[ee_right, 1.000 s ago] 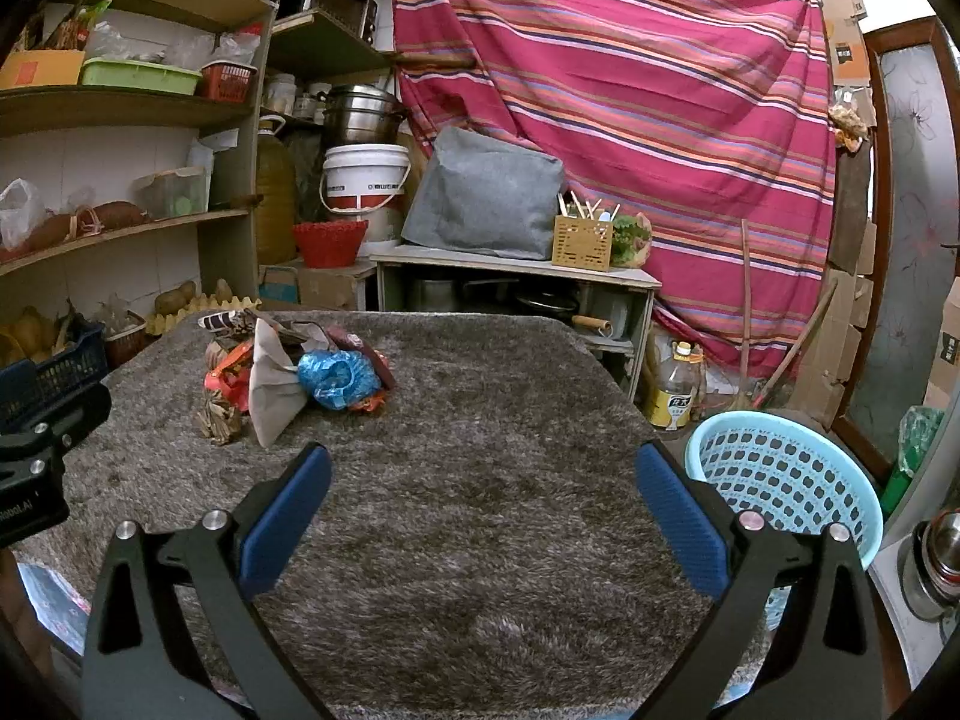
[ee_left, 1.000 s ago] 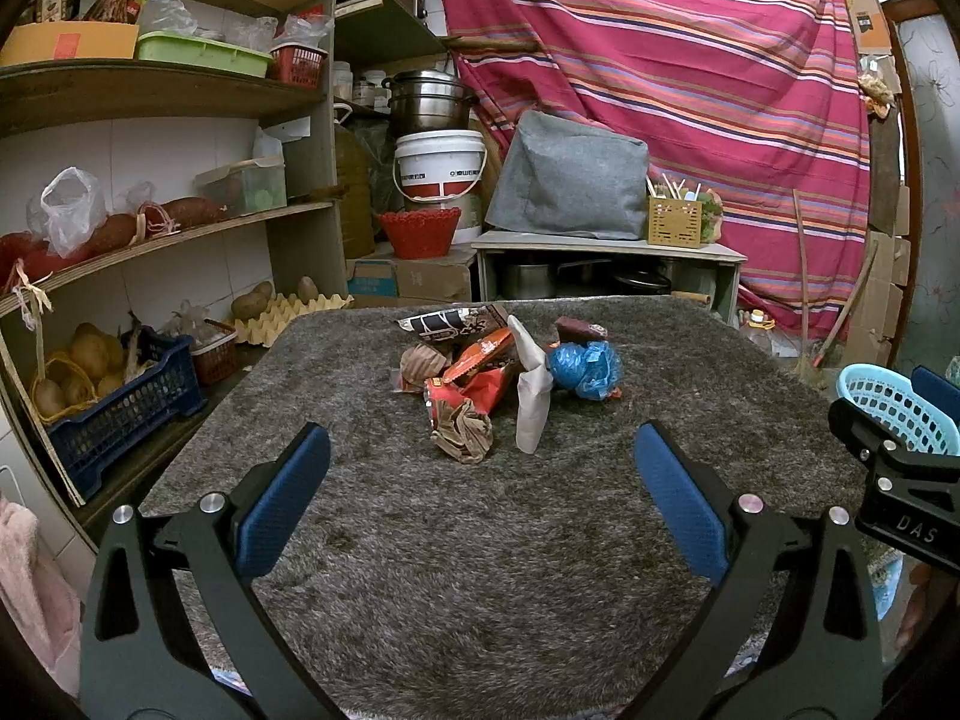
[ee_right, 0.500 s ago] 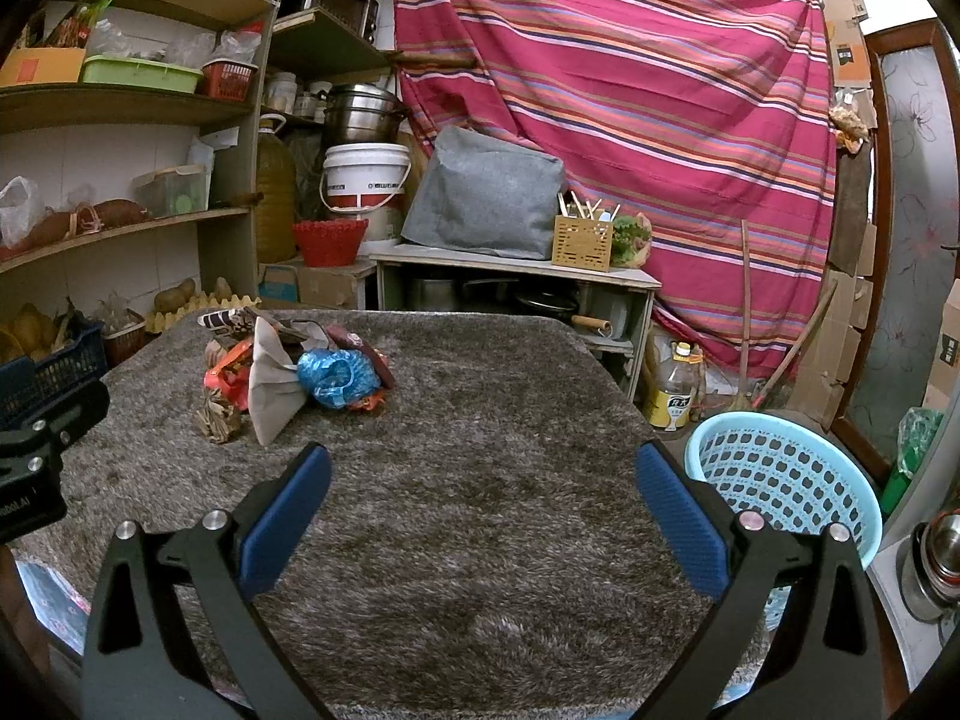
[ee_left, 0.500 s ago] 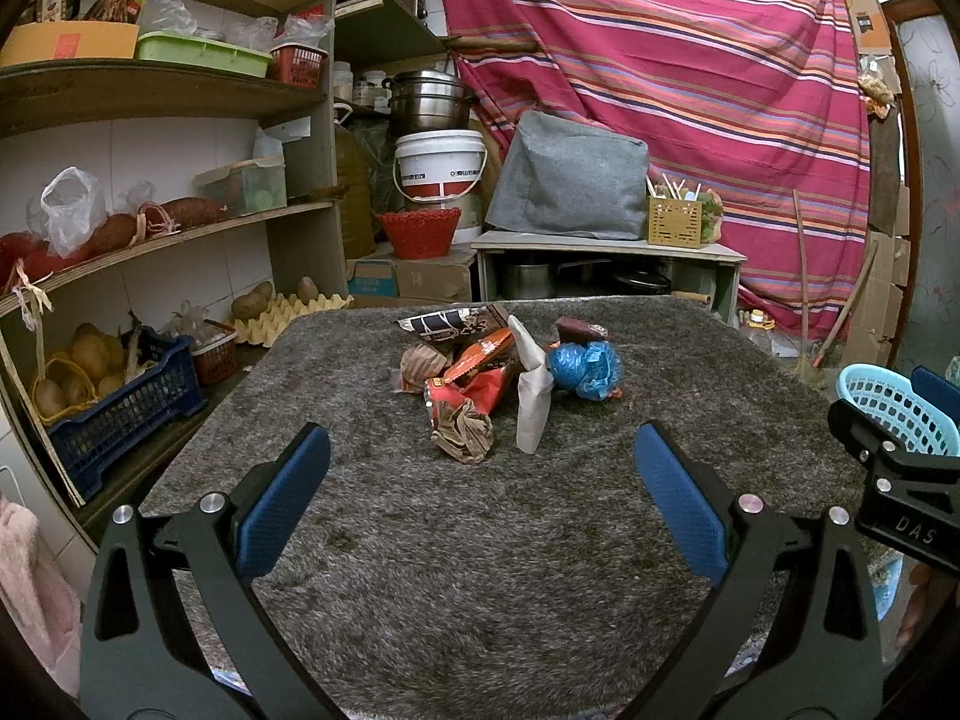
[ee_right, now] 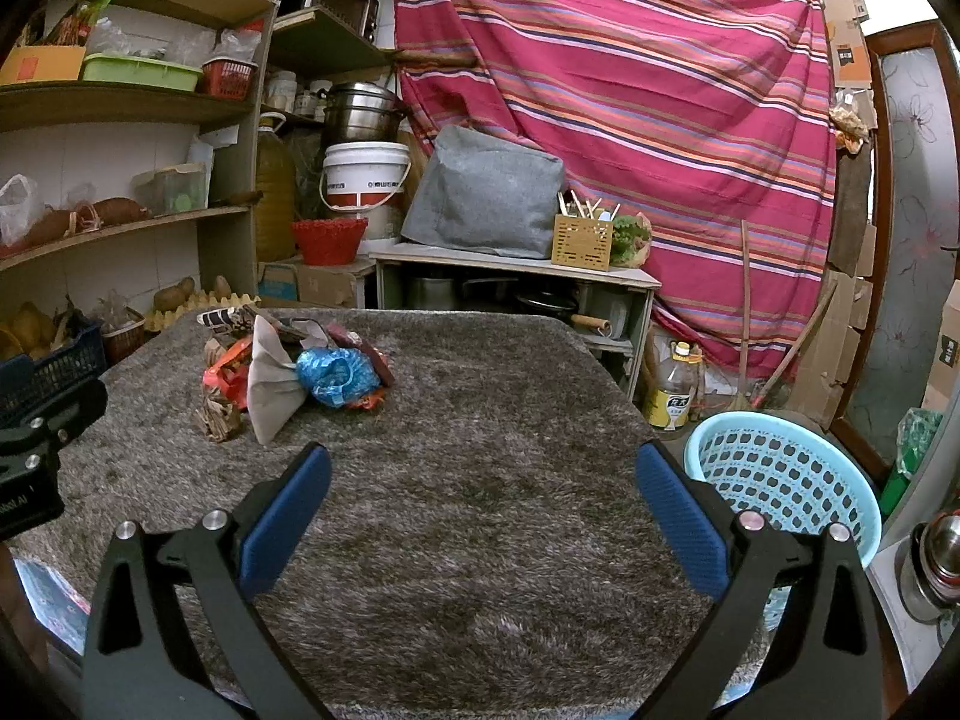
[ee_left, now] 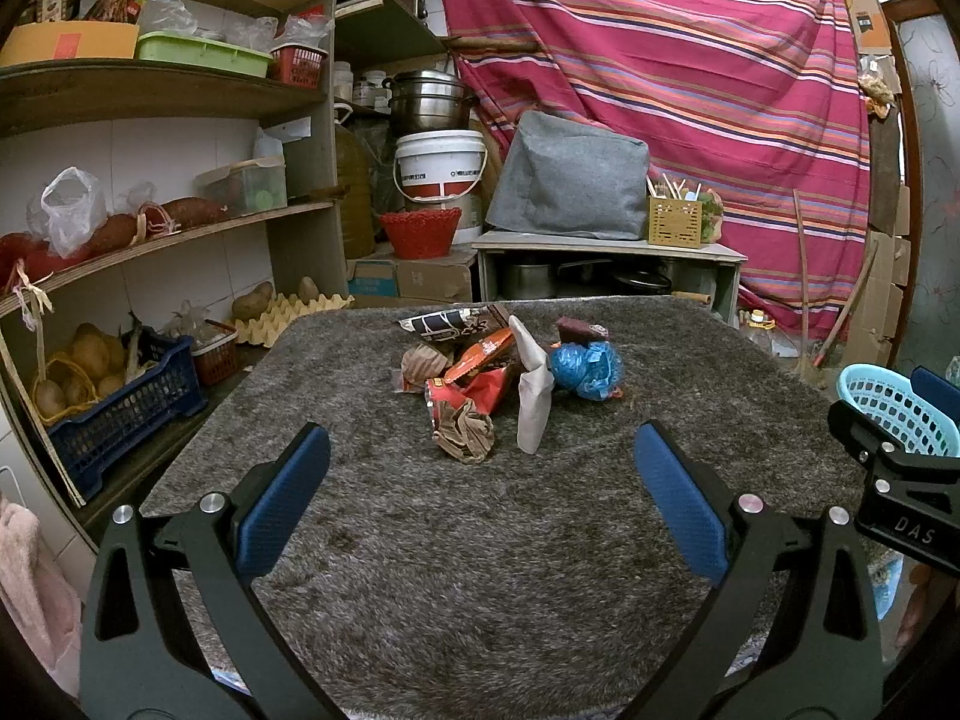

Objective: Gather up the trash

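Observation:
A pile of trash lies in the middle of the grey shaggy table (ee_left: 480,540): a crumpled brown wrapper (ee_left: 465,435), red snack packets (ee_left: 480,369), a white paper piece (ee_left: 534,390), a blue crumpled bag (ee_left: 585,363) and a dark packet (ee_left: 447,324). The pile also shows in the right wrist view, with the blue bag (ee_right: 336,375) and white paper (ee_right: 270,384). My left gripper (ee_left: 480,480) is open and empty, short of the pile. My right gripper (ee_right: 480,498) is open and empty over bare table, right of the pile. A light blue basket (ee_right: 780,474) stands beside the table's right edge.
Wooden shelves (ee_left: 150,240) with potatoes, a blue crate (ee_left: 120,414) and egg trays line the left. A low cabinet (ee_left: 606,258) with a grey cover and a white bucket (ee_left: 441,165) stand behind the table. A striped cloth (ee_left: 690,90) hangs at the back.

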A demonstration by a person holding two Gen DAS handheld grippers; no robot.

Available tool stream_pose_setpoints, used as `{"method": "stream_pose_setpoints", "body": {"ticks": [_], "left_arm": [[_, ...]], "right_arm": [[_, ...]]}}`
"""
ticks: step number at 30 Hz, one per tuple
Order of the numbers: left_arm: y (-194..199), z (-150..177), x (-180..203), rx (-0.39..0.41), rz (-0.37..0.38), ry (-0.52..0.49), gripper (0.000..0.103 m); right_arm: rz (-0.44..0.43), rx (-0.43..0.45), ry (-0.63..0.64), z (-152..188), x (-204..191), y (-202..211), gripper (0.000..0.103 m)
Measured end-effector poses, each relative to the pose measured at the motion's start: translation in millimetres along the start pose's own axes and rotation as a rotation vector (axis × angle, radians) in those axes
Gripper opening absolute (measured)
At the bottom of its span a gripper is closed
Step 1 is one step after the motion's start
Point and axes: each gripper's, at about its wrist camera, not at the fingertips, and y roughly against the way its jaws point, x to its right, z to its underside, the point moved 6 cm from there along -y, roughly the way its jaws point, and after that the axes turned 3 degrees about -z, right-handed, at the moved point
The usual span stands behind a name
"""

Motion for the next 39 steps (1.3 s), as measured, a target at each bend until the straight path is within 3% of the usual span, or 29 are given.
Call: {"method": "stream_pose_setpoints", "body": {"ticks": [26, 39], "left_arm": [[-9.2, -3.2, -7.8, -0.009, -0.025, -0.004, 0.098], [-65.2, -68.4, -31.6, -0.014, -0.06, -0.01, 0.098]], "right_arm": [[0.016, -0.014, -0.023, 2.8, 6.8, -14.8, 0.099], [-0.011, -0.089, -0.068, -57.6, 12.3, -79.0, 0.099]]}}
